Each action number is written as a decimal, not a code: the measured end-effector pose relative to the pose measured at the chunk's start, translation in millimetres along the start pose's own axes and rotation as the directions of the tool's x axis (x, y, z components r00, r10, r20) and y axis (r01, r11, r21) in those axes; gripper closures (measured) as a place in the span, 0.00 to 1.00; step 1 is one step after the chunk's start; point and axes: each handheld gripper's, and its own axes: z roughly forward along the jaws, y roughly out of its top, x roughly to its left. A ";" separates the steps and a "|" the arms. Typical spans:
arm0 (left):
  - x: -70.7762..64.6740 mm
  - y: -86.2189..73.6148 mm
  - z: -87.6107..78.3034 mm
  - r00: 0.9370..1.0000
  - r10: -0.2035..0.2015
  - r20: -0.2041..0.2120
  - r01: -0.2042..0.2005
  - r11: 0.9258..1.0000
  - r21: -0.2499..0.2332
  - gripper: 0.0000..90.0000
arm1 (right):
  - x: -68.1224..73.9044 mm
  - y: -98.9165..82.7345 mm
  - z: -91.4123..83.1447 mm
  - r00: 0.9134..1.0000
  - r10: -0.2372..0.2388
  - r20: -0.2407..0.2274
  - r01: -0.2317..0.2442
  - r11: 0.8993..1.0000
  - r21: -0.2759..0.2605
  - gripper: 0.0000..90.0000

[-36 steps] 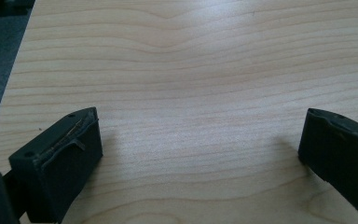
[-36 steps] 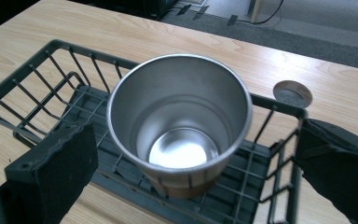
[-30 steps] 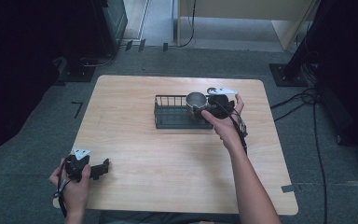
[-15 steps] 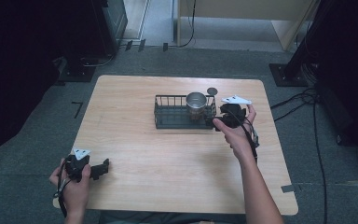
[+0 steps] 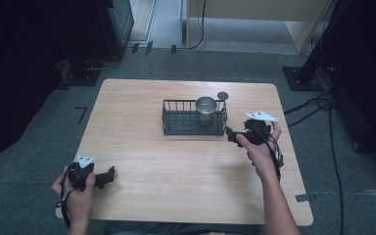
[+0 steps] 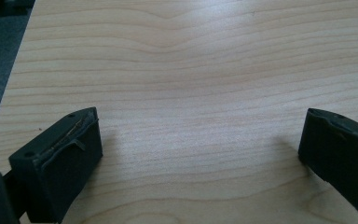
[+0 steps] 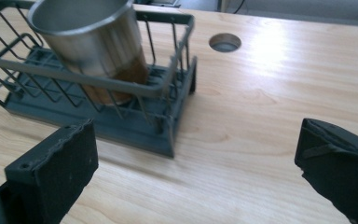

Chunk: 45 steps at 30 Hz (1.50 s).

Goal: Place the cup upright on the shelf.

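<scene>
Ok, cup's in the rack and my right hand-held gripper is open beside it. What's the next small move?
Probably draw the right hand-held gripper back toward you. The steel cup stands upright inside the wire rack, the jaws are open with nothing between them, and they sit just off the rack's end.

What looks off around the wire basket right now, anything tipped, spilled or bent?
Nothing stands out. The metal cup stands upright in the right end of the wire basket, and no spill shows on the table. The right gripper sits open just off the basket's end; the left gripper rests open near the table's edge.
</scene>
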 end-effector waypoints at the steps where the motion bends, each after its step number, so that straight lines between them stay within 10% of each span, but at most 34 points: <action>1: 0.0 0.0 0.0 1.000 0.000 0.000 0.000 1.000 0.000 0.00 | -2.2 -2.4 -1.1 1.000 0.005 0.002 -0.005 1.000 -0.001 0.00; 45: 0.1 0.0 -0.1 1.000 0.002 0.000 -0.002 1.000 0.002 0.00 | -66.7 -125.6 -39.9 0.979 0.106 0.175 -0.120 0.990 0.072 0.00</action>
